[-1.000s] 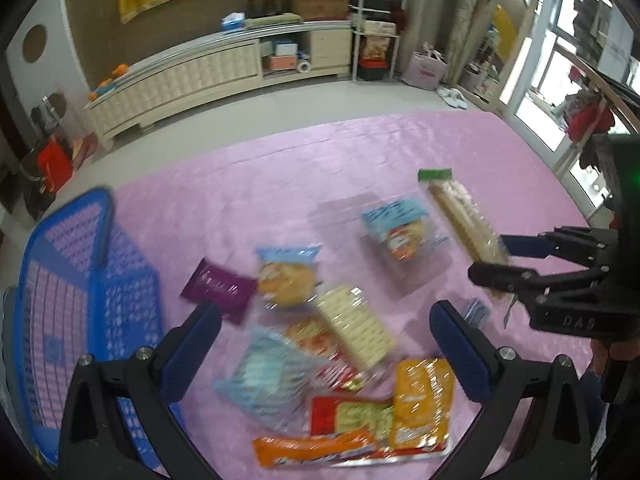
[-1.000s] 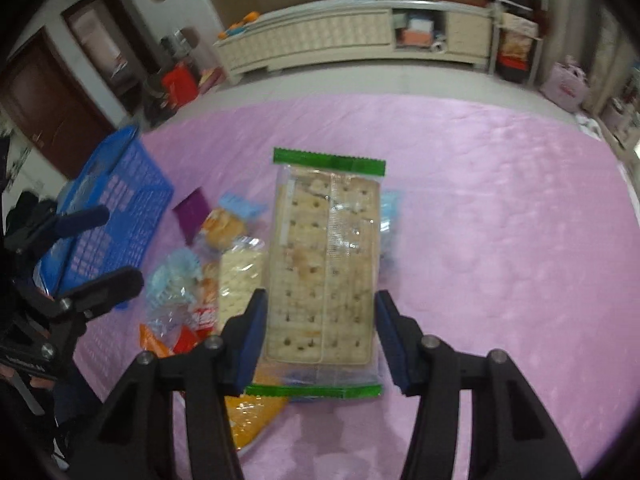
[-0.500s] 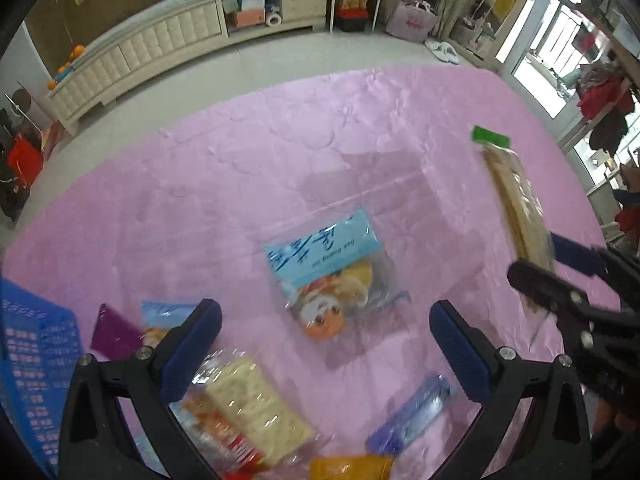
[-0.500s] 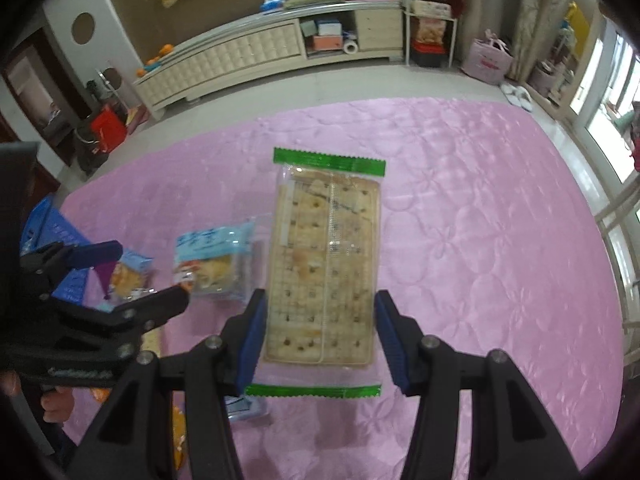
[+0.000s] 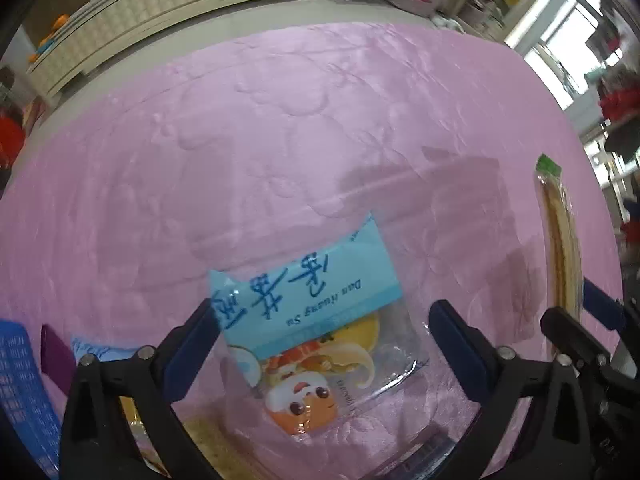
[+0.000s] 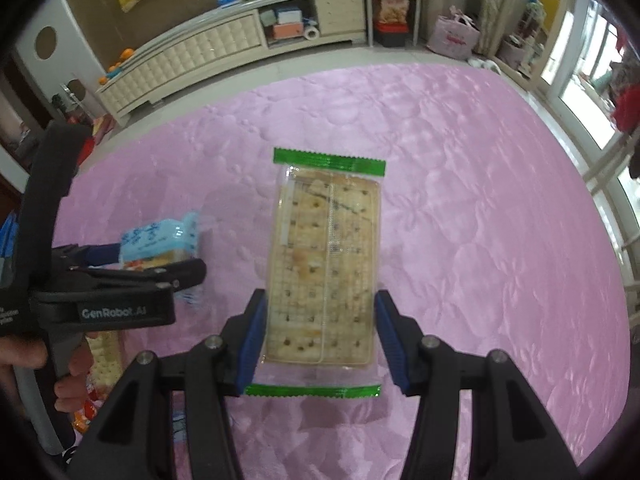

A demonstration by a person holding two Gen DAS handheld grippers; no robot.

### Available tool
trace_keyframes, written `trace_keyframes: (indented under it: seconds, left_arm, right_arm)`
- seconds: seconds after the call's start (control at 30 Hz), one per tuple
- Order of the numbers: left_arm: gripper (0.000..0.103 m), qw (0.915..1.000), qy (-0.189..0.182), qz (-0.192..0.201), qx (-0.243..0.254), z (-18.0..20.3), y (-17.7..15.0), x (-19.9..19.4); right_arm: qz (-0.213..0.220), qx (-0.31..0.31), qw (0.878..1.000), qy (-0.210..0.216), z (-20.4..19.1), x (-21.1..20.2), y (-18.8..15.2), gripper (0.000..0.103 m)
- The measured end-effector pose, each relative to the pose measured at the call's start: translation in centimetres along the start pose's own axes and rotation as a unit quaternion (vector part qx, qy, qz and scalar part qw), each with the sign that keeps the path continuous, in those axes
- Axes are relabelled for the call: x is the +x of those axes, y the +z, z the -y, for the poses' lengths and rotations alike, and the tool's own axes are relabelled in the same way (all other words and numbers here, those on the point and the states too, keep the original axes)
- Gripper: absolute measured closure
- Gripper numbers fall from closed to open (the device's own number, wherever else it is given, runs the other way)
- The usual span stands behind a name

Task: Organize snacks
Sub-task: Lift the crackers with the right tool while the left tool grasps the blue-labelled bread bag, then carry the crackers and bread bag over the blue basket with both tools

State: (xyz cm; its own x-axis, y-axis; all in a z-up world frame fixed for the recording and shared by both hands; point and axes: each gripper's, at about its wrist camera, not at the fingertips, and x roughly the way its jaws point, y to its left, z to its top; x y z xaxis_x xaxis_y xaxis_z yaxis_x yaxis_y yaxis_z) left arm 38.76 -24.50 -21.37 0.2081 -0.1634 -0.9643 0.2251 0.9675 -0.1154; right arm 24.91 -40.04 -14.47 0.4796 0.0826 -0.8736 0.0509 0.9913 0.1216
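Above the pink quilted cover [image 6: 460,200], the right hand-held gripper [image 6: 320,332] clamps a green-edged clear cracker pack [image 6: 324,264]; the left hand-held gripper [image 5: 320,344] (jaws closing, not touching) straddles a blue-topped pastry packet [image 5: 312,320] lying mid-cover.

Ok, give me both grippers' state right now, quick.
Left gripper: jaws closing around the blue snack packet, pads not yet pressing it.
Right gripper: shut on the cracker pack, holding it above the pink cloth.

Your right hand-held gripper [image 6: 320,338] clamps the green-edged cracker pack [image 6: 325,264] above the pink quilt [image 6: 480,208]; your left hand-held gripper [image 6: 160,260], closing, straddles the blue-topped snack bag [image 6: 160,236].
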Motion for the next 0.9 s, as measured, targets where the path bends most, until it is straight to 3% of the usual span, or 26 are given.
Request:
trace_keyframes:
  seconds: [0.2, 0.53, 0.9]
  left_arm:
    - [0.03, 0.9998, 0.005, 0.003, 0.019, 0.4, -1.0, -0.7]
    - [0.031, 0.9979, -0.023, 0.054, 0.025, -1.3, -7.9, -8.5]
    - [0.031, 0.9924, -0.005, 0.116, 0.04, -5.5, -15.7, -15.8]
  right_arm:
    - [-0.003, 0.052, 0.999, -0.002, 0.6, -0.6, -1.7, 0.045]
    - [0.024, 0.058, 0.998, 0.023, -2.5, -4.9, -4.6, 0.045]
    - [0.059, 0.024, 0.997, 0.038, -8.5, -9.8, -7.8, 0.045]
